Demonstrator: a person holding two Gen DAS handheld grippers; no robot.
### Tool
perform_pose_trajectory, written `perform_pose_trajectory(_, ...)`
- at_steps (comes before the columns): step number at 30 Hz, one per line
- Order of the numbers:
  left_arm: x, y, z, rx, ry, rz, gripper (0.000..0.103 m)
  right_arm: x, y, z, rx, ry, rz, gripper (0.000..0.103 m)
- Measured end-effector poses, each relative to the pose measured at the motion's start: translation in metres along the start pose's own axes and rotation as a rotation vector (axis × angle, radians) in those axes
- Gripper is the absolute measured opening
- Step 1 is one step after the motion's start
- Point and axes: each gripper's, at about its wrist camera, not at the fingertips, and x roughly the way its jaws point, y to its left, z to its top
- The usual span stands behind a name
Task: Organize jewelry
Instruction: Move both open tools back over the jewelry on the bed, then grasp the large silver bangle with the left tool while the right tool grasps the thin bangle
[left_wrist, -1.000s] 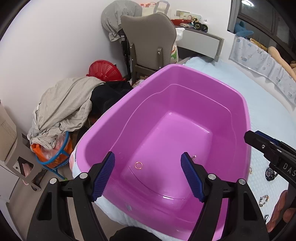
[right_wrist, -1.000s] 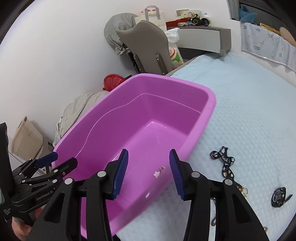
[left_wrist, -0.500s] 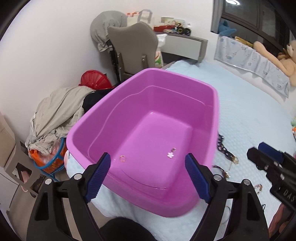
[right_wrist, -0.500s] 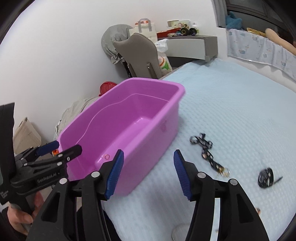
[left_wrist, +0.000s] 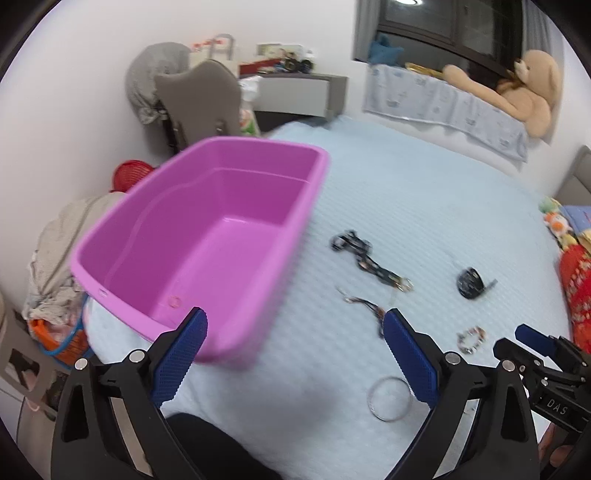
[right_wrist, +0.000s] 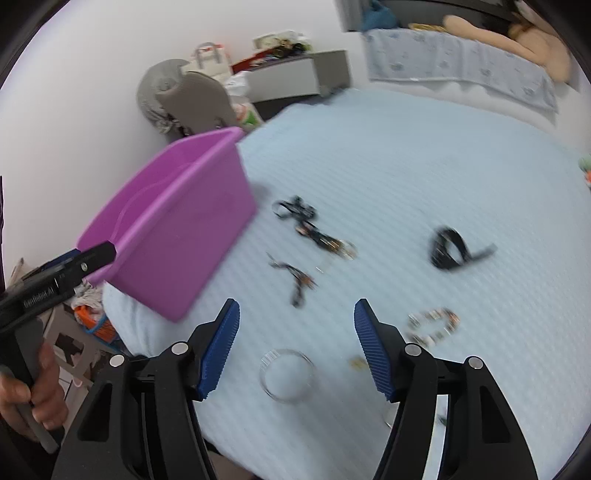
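Note:
A pink plastic tub (left_wrist: 207, 236) stands on the pale blue bed at the left; a small ring (left_wrist: 173, 301) lies on its floor. It also shows in the right wrist view (right_wrist: 177, 236). Right of it on the bed lie a dark beaded chain (left_wrist: 369, 262), a thin bracelet (left_wrist: 364, 304), a black watch (left_wrist: 469, 282), a beaded bracelet (left_wrist: 471, 338) and a silver bangle (left_wrist: 388, 398). My left gripper (left_wrist: 293, 354) is open and empty, above the bed's near edge. My right gripper (right_wrist: 297, 341) is open and empty, just above the bangle (right_wrist: 286, 374).
A grey chair (left_wrist: 199, 99) and a heap of clothes (left_wrist: 59, 243) stand beyond the bed's left edge, with a red basket (left_wrist: 131, 173). A teddy bear (left_wrist: 517, 88) lies at the far headboard. Toys (left_wrist: 565, 229) sit at the bed's right edge.
Both grippers have swung right, away from over the tub toward the jewelry on the bed. The tub now sits at the left of both views. The right gripper has opened wider.

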Motion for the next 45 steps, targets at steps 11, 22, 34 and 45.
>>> perform_pose_trajectory(11, 0.026, -0.056, -0.053, 0.081, 0.079, -0.077, 0.096, -0.033, -0.082, -0.079, 0.14, 0.02, -0.153, 0.067)
perform_pose_trajectory(22, 0.06, -0.089, -0.096, 0.132, 0.15, -0.08, 0.096, -0.024, -0.128, -0.127, 0.231, 0.038, -0.231, 0.067)
perform_pose_trajectory(34, 0.093, -0.097, -0.131, 0.133, 0.216, -0.069, 0.096, 0.009, -0.142, -0.147, 0.237, 0.068, -0.226, 0.067)
perform_pose_trajectory(45, 0.111, -0.096, -0.141, 0.135, 0.236, -0.039, 0.096, 0.026, -0.113, -0.144, 0.196, 0.069, -0.16, 0.067)
